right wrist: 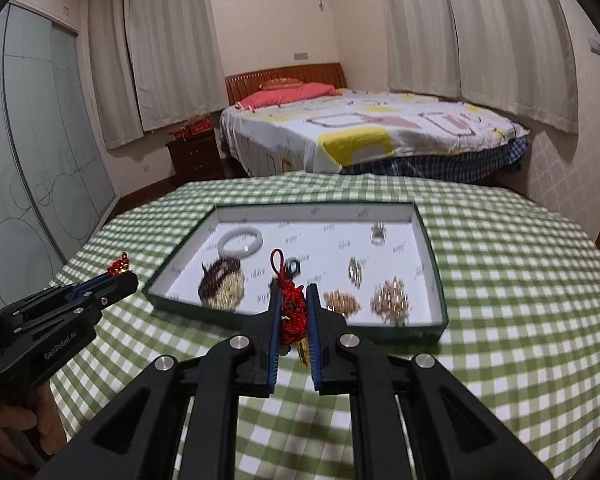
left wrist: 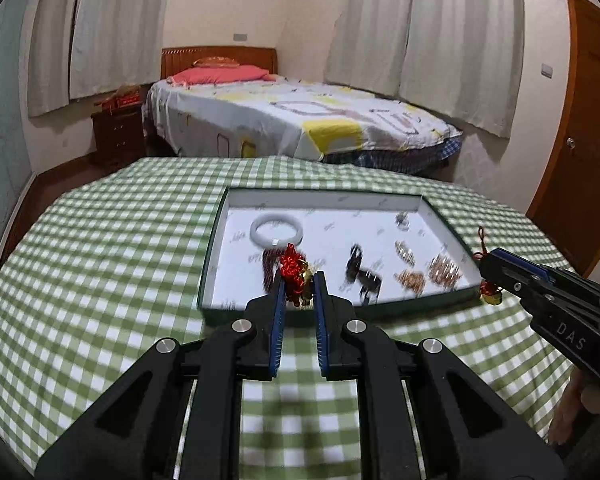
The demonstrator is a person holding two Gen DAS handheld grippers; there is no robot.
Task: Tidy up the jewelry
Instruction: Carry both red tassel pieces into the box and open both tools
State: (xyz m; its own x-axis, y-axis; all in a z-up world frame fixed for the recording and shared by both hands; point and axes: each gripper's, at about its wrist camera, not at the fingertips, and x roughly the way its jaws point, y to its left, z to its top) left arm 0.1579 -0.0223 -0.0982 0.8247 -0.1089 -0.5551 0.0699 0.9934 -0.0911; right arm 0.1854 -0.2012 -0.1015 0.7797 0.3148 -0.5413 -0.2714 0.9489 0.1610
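red charm [left wrist: 296,276] between left jaws, red pendant [right wrist: 292,312] between right jaws

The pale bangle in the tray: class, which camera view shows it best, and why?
The left wrist view: the pale bangle lies whole and unobstructed in the tray. In the right wrist view the bangle is also whole, but appears smaller and more foreshortened.
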